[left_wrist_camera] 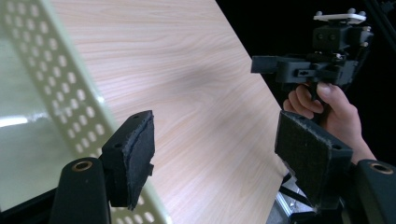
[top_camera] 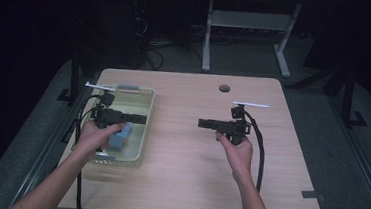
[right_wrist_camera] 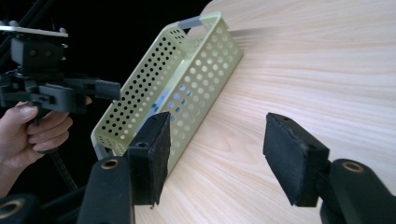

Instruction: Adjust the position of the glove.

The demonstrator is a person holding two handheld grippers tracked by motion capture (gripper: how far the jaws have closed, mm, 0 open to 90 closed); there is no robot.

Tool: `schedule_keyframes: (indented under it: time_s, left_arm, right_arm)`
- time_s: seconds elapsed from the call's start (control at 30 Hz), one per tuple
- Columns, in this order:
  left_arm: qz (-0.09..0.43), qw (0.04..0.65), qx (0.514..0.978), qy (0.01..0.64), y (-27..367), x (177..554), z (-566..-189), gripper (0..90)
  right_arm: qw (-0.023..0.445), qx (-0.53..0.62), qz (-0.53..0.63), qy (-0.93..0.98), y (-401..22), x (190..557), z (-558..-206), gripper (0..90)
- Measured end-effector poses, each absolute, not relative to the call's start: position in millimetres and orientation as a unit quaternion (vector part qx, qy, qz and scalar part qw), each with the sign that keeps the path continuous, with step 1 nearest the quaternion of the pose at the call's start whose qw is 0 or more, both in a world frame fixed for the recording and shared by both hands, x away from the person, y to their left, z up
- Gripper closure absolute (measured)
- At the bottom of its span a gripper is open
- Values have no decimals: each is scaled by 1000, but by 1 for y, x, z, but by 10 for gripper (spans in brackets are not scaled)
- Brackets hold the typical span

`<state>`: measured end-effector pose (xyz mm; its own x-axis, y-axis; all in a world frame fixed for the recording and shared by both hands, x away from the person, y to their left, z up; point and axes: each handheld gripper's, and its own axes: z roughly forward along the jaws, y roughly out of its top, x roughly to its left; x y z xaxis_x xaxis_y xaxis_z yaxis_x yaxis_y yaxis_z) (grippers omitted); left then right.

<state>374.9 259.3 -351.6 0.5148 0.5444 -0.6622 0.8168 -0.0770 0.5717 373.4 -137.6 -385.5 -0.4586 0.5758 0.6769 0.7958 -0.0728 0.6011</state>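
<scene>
Both forearms reach in from below. The left gripper (top_camera: 139,119) and the right gripper (top_camera: 203,123) are held level, pointing toward each other, well apart. Each has its 2 fingers (left_wrist_camera: 133,154) spread wide with nothing between them.

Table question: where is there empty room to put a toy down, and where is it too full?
The table is bare wood between the basket and the right gripper, along the near edge, and at the far edge around the round hole. It is crowded at the left: the basket holds a blue thing, and the left gripper hangs over it.
</scene>
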Motion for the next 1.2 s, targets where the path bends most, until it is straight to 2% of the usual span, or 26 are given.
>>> schedule_keyframes:
  time_s: [1.2]
  left_arm:
    - [-144,486,743,436,191,381,-354,259]
  right_arm:
    - [84,-546,-538,-637,-213,350,-393,382]
